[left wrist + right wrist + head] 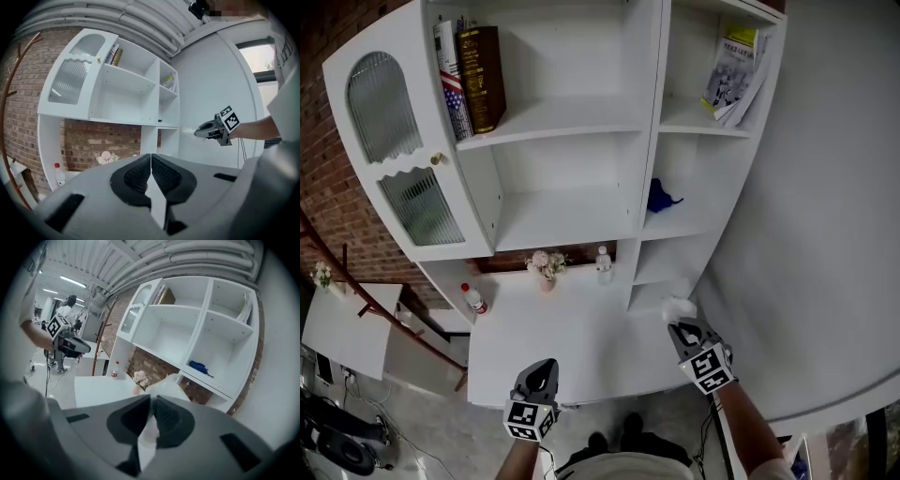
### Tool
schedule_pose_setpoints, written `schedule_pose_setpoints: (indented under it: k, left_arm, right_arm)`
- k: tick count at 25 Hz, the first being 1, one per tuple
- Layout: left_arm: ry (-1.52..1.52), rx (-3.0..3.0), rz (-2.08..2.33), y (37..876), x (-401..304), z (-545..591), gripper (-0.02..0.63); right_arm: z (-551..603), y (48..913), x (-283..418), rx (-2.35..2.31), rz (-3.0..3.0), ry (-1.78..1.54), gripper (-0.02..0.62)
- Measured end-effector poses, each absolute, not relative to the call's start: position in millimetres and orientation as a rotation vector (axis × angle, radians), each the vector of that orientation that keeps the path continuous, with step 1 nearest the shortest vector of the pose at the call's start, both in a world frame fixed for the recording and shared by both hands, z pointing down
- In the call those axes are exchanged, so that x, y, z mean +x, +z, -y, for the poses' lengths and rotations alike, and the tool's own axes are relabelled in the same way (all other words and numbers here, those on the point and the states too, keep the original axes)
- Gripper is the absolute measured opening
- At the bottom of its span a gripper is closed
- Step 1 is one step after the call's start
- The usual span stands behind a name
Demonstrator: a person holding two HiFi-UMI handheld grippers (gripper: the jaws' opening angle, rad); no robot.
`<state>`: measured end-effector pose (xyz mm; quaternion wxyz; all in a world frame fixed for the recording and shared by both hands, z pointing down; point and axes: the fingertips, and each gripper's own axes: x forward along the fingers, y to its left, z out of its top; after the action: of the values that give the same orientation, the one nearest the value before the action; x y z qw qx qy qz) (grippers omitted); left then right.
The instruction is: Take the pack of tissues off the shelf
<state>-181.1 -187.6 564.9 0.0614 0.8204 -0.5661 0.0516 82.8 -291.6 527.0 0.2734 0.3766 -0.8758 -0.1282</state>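
Since my right gripper (151,403) had its jaws pinched on the tissues (165,388) by an edge, they hung just outside the shelf (572,220); my left gripper (151,164), jaws closed and empty, hovered over the counter (553,337).

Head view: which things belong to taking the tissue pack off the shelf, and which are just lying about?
In the job: pack of tissues, right gripper holding it, shelf.
Lying about: books, booklets, blue object, flowers, small bottle, red-capped bottle.
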Motion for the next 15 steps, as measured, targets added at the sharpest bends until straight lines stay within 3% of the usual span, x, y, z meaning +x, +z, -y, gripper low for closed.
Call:
schedule_pose_setpoints:
  k: [15]
  left_arm:
    - [0.135,2.548,1.652,548.6,-188.0,173.0,0.026]
  right_arm:
    - [229.4,490.4,93.6,1.157,2.455,-0.342,0.034]
